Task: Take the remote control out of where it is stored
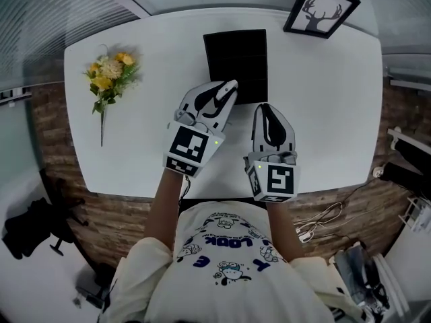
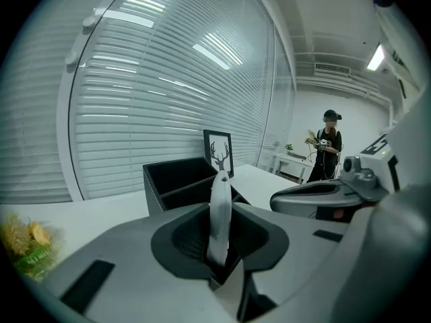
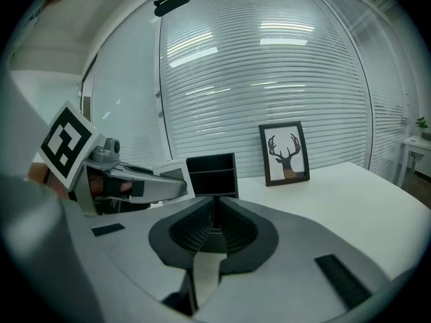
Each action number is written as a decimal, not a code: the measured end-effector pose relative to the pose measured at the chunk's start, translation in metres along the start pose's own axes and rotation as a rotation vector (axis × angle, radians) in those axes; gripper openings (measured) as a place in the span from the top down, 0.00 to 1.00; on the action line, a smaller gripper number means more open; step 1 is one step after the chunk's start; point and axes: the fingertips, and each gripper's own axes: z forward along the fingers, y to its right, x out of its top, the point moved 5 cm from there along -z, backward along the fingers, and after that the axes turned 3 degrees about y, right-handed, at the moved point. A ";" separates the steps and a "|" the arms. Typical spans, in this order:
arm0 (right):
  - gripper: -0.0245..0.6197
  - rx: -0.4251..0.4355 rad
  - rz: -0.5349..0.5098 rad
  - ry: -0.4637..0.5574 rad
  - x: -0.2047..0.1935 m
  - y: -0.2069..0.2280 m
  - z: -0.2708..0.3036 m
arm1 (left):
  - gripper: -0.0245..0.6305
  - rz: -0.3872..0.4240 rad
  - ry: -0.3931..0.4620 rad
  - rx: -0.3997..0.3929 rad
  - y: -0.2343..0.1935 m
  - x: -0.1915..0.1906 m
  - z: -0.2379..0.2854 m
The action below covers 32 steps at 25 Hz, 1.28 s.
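1. At the white bench's [image 1: 337,113] left end: yellow flower sprig [image 1: 108,76], lying flat.
2. Left hand-held gripper [image 1: 222,96] is clamped on a slim white remote control [image 2: 220,210]. It stands edge-on between the pads, at the near left corner of the black divided storage box [image 1: 236,56].
3. Right hand-held gripper [image 1: 267,113] is just beside it, jaws pressed together, nothing between them.
4. Framed deer picture [image 1: 321,9] stands at the far right corner.

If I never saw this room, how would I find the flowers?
Start at the big white table and go to its end at the left of the head view, away from the black storage box and the framed deer picture. The bunch of yellow flowers lies there alone on its side, the only colourful thing, with green leaves and a long stem.
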 end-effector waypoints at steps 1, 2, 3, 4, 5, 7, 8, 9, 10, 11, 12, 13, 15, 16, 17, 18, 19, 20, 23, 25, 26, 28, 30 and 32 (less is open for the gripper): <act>0.89 0.001 0.001 0.001 0.000 -0.001 0.000 | 0.84 -0.001 0.004 0.002 0.001 0.001 -0.001; 0.89 0.003 0.001 0.002 0.001 -0.001 0.000 | 0.85 -0.004 0.011 0.004 0.001 0.003 -0.002; 0.89 0.004 0.001 0.005 0.002 -0.002 0.000 | 0.85 -0.008 0.021 0.008 0.001 0.005 -0.004; 0.89 0.004 0.001 0.008 0.003 -0.002 -0.001 | 0.85 -0.010 0.030 0.010 0.002 0.008 -0.005; 0.89 0.003 0.002 0.012 0.004 -0.002 -0.001 | 0.85 -0.009 0.038 0.011 0.003 0.011 -0.007; 0.89 -0.001 0.005 0.022 0.007 -0.001 -0.003 | 0.85 0.005 0.050 0.009 0.006 0.017 -0.010; 0.89 -0.003 0.006 0.026 0.008 -0.001 -0.004 | 0.85 0.013 0.057 0.009 0.007 0.021 -0.012; 0.89 -0.005 0.006 0.031 0.009 -0.002 -0.005 | 0.85 0.017 0.067 0.012 0.007 0.024 -0.015; 0.89 -0.006 0.006 0.035 0.010 -0.003 -0.006 | 0.85 0.019 0.078 0.018 0.008 0.027 -0.018; 0.89 -0.008 0.004 0.040 0.011 -0.005 -0.007 | 0.85 0.019 0.090 0.024 0.007 0.030 -0.022; 0.89 -0.009 0.002 0.045 0.013 -0.007 -0.009 | 0.85 0.017 0.100 0.029 0.007 0.032 -0.026; 0.89 -0.011 0.000 0.052 0.015 -0.008 -0.010 | 0.85 0.013 0.110 0.034 0.007 0.035 -0.031; 0.89 -0.017 -0.006 0.069 0.021 -0.012 -0.014 | 0.85 0.010 0.133 0.039 0.007 0.041 -0.039; 0.89 -0.021 -0.009 0.080 0.025 -0.013 -0.016 | 0.85 0.012 0.145 0.041 0.006 0.044 -0.043; 0.89 -0.023 -0.013 0.091 0.028 -0.015 -0.019 | 0.85 0.014 0.157 0.044 0.006 0.047 -0.047; 0.89 -0.025 -0.018 0.102 0.032 -0.017 -0.021 | 0.85 0.017 0.168 0.048 0.007 0.050 -0.051; 0.89 -0.026 -0.022 0.112 0.035 -0.020 -0.024 | 0.85 0.020 0.177 0.051 0.007 0.053 -0.056; 0.89 -0.027 -0.027 0.121 0.038 -0.022 -0.026 | 0.85 0.021 0.185 0.054 0.008 0.055 -0.061; 0.89 -0.030 -0.037 0.143 0.046 -0.032 -0.034 | 0.85 0.025 0.208 0.062 0.011 0.062 -0.078; 0.89 -0.028 -0.042 0.154 0.050 -0.039 -0.039 | 0.85 0.022 0.224 0.071 0.013 0.066 -0.090; 0.89 -0.026 -0.044 0.158 0.051 -0.043 -0.041 | 0.85 0.019 0.230 0.076 0.013 0.066 -0.097; 0.89 -0.021 -0.052 0.165 0.054 -0.052 -0.045 | 0.85 0.010 0.239 0.086 0.013 0.066 -0.108; 0.89 -0.014 -0.061 0.175 0.057 -0.062 -0.048 | 0.85 0.007 0.242 0.099 0.012 0.063 -0.118; 0.89 -0.003 -0.070 0.180 0.058 -0.072 -0.051 | 0.85 0.006 0.245 0.118 0.010 0.060 -0.129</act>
